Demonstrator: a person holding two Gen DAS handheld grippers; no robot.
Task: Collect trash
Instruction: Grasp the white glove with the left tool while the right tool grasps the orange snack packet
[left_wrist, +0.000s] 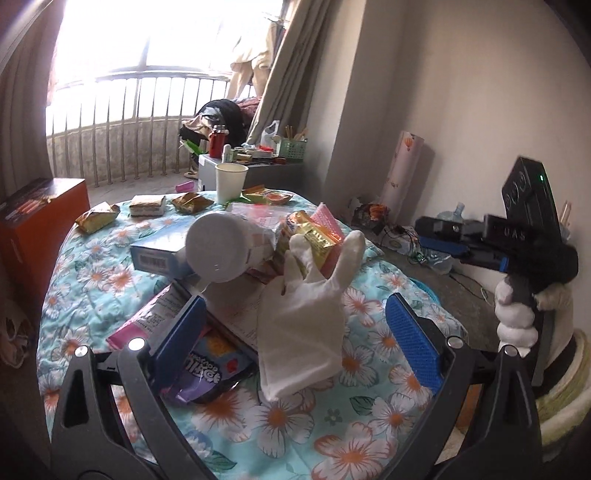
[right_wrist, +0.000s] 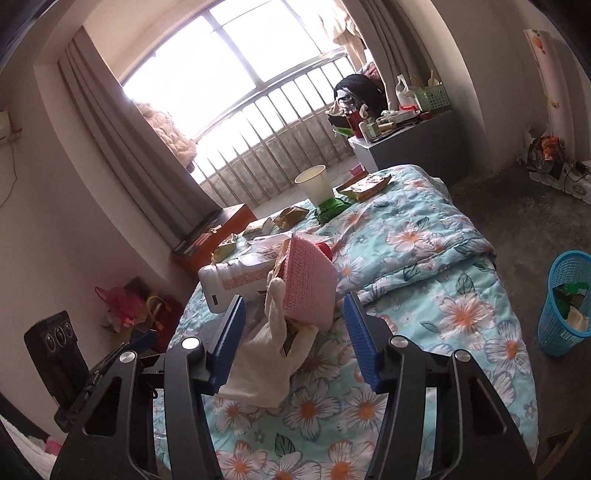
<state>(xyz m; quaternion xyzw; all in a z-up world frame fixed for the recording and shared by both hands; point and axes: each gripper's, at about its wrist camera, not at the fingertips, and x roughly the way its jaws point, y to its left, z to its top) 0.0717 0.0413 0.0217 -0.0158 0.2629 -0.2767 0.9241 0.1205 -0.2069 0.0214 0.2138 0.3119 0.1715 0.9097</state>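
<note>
A limp white glove lies on the flowered quilt amid a heap of litter. It sits between the wide-apart fingers of my open left gripper, and neither pad presses it. Behind it lie a white bottle, gold snack packets and a purple wrapper. In the right wrist view the same glove and a pink sponge-like pack lie between the fingers of my right gripper. Its left pad is at the glove's edge and its right pad stands apart, so it is open.
A blue mesh basket with some trash stands on the floor right of the bed. A paper cup stands upright at the far end of the quilt. An orange box sits left of the bed. A gloved hand is at the right.
</note>
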